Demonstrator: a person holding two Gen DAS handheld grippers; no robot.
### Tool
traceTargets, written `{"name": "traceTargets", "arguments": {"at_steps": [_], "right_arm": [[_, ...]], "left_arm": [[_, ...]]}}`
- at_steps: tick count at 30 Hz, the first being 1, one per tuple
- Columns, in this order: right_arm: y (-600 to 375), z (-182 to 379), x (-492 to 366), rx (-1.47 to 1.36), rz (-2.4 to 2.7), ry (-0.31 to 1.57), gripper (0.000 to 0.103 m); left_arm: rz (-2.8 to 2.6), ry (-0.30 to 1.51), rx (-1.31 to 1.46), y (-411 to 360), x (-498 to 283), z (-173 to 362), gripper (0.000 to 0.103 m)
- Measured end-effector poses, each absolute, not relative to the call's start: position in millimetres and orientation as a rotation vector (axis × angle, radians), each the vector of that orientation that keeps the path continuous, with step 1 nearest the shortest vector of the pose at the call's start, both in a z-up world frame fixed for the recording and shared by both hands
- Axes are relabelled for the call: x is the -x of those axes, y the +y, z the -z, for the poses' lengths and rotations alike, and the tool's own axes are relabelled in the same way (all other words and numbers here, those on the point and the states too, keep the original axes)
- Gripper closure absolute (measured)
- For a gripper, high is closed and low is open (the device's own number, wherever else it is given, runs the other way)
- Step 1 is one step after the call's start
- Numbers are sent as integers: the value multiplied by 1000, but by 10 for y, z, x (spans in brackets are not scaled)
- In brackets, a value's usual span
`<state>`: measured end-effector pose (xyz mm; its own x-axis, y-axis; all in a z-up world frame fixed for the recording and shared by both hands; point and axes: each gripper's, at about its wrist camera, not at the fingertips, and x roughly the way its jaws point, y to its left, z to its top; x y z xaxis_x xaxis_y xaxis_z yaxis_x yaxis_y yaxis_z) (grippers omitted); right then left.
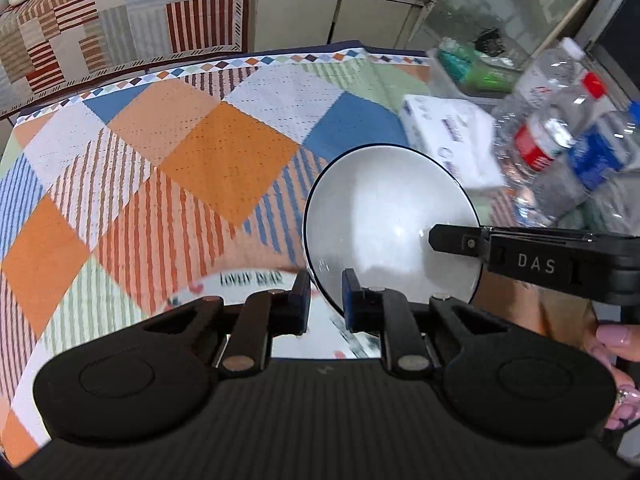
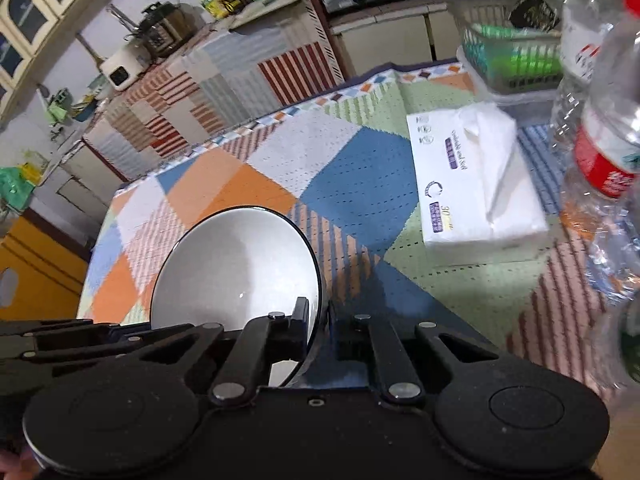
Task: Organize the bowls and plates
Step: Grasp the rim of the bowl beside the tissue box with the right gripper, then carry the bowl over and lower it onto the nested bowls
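Observation:
A white bowl (image 1: 384,216) with a thin dark rim is held tilted on edge above the patchwork tablecloth (image 1: 192,152); it also shows in the right wrist view (image 2: 236,268). My right gripper (image 2: 318,320) is shut on the bowl's rim; its finger (image 1: 452,238) reaches over the bowl from the right in the left wrist view. My left gripper (image 1: 325,300) is open, its jaws astride the bowl's lower rim without clamping it. Beneath it lies a white plate (image 1: 224,282) with printed lettering, partly hidden.
A white tissue box (image 2: 476,180) lies on the cloth to the right. Clear plastic bottles (image 1: 560,148) with red and blue labels stand at the right edge. A green basket (image 2: 512,56) sits at the far right corner. Cabinets stand beyond the table.

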<state>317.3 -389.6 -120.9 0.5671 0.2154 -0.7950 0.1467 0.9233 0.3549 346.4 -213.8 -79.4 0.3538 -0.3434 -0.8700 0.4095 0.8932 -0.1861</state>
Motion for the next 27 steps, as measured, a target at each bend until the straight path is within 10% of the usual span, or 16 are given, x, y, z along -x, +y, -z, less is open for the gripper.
{"name": "traceTargets", "arguments": {"at_steps": [27], "right_arm": [[-3995, 616, -1608, -324, -118, 991, 88]], "left_arm": [[552, 1212, -122, -2319, -2042, 347, 88]]}}
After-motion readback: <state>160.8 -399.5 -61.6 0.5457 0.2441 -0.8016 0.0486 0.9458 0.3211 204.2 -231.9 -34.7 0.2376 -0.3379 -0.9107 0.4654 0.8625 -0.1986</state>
